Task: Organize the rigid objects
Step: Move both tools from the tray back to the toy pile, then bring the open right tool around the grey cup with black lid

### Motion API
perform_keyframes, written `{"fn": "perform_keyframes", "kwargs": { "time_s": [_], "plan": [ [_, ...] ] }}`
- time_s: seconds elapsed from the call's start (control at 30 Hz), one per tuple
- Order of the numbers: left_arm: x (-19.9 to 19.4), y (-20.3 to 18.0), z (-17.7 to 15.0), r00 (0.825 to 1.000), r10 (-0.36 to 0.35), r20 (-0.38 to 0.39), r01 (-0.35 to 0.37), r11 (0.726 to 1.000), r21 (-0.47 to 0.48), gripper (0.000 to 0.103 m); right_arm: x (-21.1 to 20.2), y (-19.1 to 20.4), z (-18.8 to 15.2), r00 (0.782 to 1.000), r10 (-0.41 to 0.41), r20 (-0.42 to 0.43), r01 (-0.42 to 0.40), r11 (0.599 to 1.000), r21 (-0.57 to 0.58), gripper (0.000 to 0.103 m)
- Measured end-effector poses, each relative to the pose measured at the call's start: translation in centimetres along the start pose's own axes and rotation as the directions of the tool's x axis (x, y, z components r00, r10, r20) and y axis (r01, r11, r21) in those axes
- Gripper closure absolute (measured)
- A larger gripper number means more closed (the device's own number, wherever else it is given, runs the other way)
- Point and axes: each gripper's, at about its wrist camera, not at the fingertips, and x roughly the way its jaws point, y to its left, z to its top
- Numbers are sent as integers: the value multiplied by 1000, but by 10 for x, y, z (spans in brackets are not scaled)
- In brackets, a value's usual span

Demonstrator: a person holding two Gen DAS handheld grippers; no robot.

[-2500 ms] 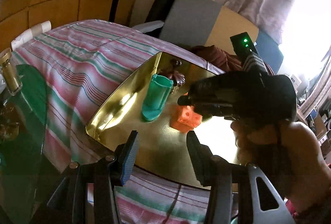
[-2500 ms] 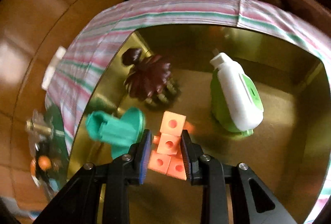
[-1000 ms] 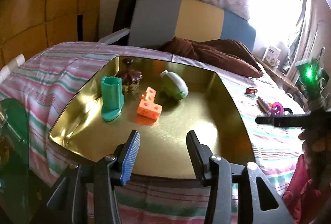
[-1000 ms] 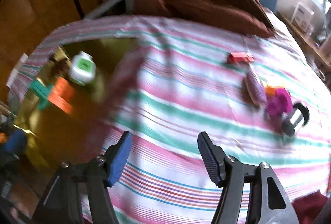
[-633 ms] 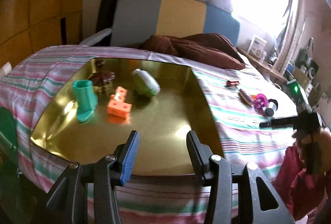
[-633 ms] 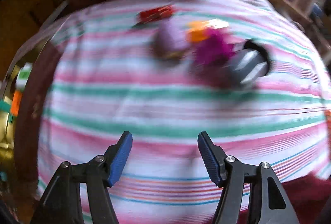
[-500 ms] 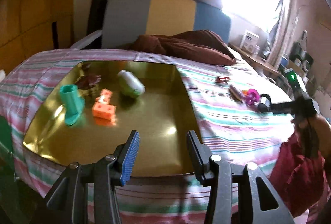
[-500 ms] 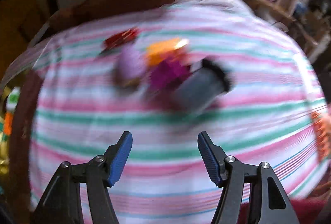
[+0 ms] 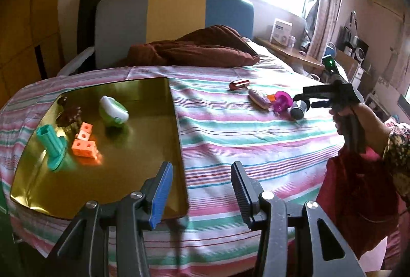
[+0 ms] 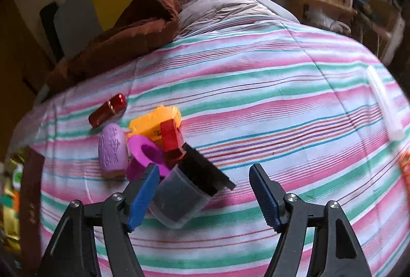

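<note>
The scene is a bed covered with a striped sheet point(image 9: 243, 138) in pink, green and white. On its left part lies a shiny golden rectangular tray point(image 9: 128, 169). Inside the tray there are four things: a teal plastic cylinder with a wide foot point(image 9: 52, 146), standing tilted; an orange block piece with round holes point(image 9: 84, 145) just beside it; a dark brown ridged object point(image 9: 69, 115) behind them; and a white and green rounded bottle point(image 9: 114, 112) lying on its side.

The other rigid things are together in a small group on the sheet, well apart from the tray. There is a dark red glossy capsule-shaped piece point(image 10: 107, 110), a lilac oval object with a pressed pattern point(image 10: 112, 150), a magenta ring-shaped piece point(image 10: 147, 156), a yellow-orange toy block with a red part on it point(image 10: 160, 123), and a dark grey transparent cup with a black lid point(image 10: 184, 193) lying on its side.

The right gripper point(image 10: 202, 196) hangs over this group, and its jaws are opening. The dark cup lies between the blue fingers point(image 10: 142, 196), close to the left one, but the pads do not press on it.

The left gripper point(image 9: 200, 196) is near the front edge of the bed, over the right border of the tray. Its jaws are spread, with nothing between them.

In the left wrist view a hand point(image 9: 358, 123) holds the right gripper above the group.
</note>
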Motion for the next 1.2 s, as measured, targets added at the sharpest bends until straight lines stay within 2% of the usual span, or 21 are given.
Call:
{"fn": "perform_keyframes", "kwargs": {
  "time_s": [0.1,0.2,0.3,0.37,0.57,0.77,0.87,0.97,1.03,1.13,1.2],
  "plan": [
    [6,-9,1,1000,-20,-13,20,1000,7,56,7,-6,0,1000,-8,-20,9,1000,29,30],
    [9,-17,2,999,-32,-24,32,999,21,56,12,-22,-1,998,13,-59,-5,991,131,30],
    [12,-24,5,999,-35,-19,36,999,37,56,16,-37,-2,997,-7,-83,24,979,201,30],
    [16,-28,9,999,-45,-24,46,998,32,56,18,-46,-4,993,-53,-106,76,971,227,30],
    [30,-43,18,996,-76,-53,78,996,33,56,12,-55,-6,993,-59,-106,86,956,279,31],
    [44,-58,24,992,-104,-69,107,993,44,56,-9,-73,-10,999,-16,-35,28,923,384,29],
    [53,-67,28,990,-116,-83,121,992,47,56,-15,-78,-14,999,30,-26,-16,909,416,29],
    [61,-77,34,988,-123,-88,128,990,51,56,-16,-71,-17,997,65,-32,-47,915,400,29],
    [67,-82,37,988,-124,-89,129,990,51,56,-20,-60,-13,998,56,-21,-45,931,361,29],
    [75,-87,42,987,-131,-95,136,990,46,56,-34,-38,-3,999,15,48,-26,974,224,25],
    [80,-91,45,987,-132,-97,137,989,47,56,-39,-19,1,995,-30,91,19,993,121,24]
  ]
}}
